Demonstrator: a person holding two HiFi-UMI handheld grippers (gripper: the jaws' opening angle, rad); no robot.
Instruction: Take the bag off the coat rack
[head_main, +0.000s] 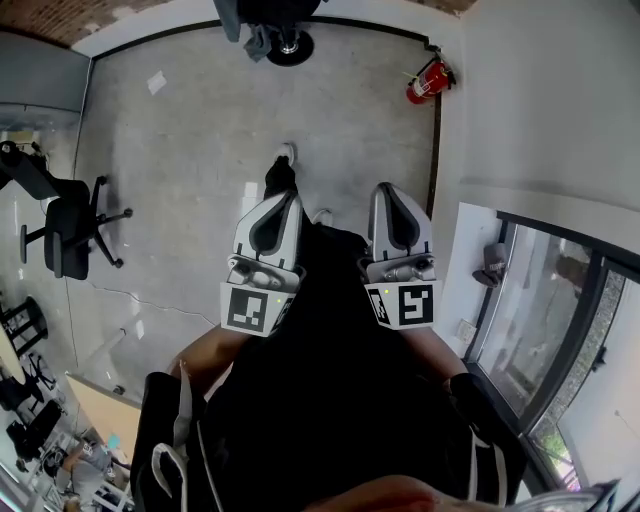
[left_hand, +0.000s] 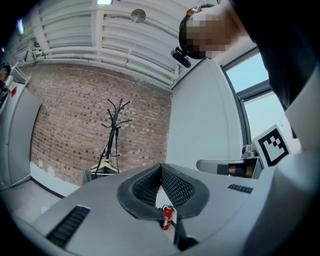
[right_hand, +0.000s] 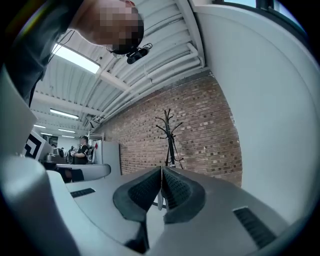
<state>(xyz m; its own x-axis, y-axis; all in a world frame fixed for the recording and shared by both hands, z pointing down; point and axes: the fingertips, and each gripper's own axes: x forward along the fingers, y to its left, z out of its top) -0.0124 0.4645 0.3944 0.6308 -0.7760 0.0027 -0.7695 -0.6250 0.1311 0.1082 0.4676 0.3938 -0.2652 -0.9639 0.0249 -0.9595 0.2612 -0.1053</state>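
Left gripper view places the upright coat rack (left_hand: 116, 125), with what appears to be the bag (left_hand: 104, 164) low on it, well ahead and left of the left hand-held gripper (left_hand: 161, 166), while the right hand-held gripper (right_hand: 161, 170) points almost straight at it; both have jaws closed tip to tip, empty.

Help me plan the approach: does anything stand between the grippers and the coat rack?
Nothing visible does: bare concrete floor lies between the coat rack and the shut left gripper and right gripper.
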